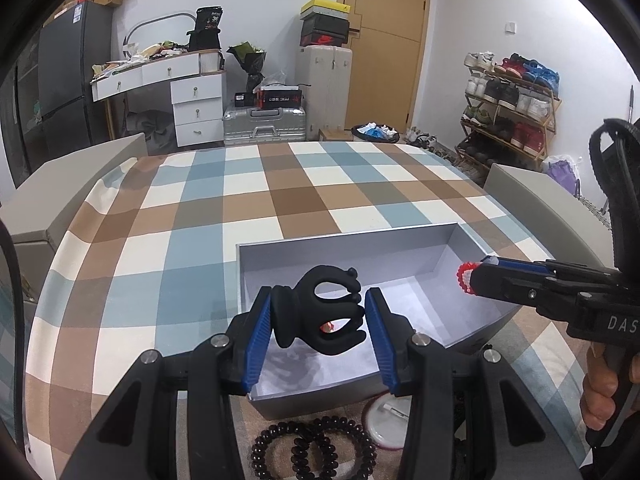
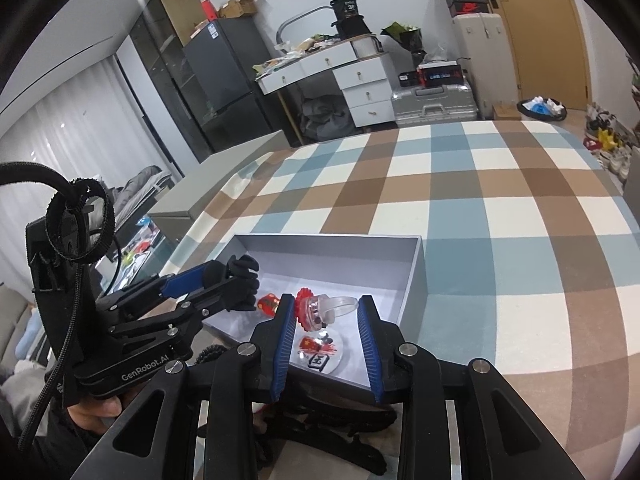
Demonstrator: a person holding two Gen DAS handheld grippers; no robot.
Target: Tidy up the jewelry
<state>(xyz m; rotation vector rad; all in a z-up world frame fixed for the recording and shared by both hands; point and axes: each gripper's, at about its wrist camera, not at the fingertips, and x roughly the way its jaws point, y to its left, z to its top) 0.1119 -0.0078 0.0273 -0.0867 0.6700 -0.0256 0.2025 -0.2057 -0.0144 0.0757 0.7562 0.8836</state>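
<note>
My left gripper [image 1: 318,312] is shut on a black claw hair clip [image 1: 320,312] and holds it above the grey open box [image 1: 344,248]. My right gripper [image 2: 326,312] is shut on a clear ring with a red flower top [image 2: 316,308], also over the box [image 2: 416,280]. In the left wrist view the right gripper [image 1: 476,276] comes in from the right with the red ring [image 1: 464,276] at its tip. In the right wrist view the left gripper [image 2: 240,284] holds the black clip [image 2: 242,284] on the left. A small red item [image 2: 267,304] and a round badge [image 2: 320,350] lie in the box.
The box stands on a table with a checked cloth [image 1: 280,192]. A dark beaded bracelet and a coiled hair tie [image 1: 312,448] lie on the cloth before the box, beside a round badge [image 1: 384,420]. Grey chairs flank the table.
</note>
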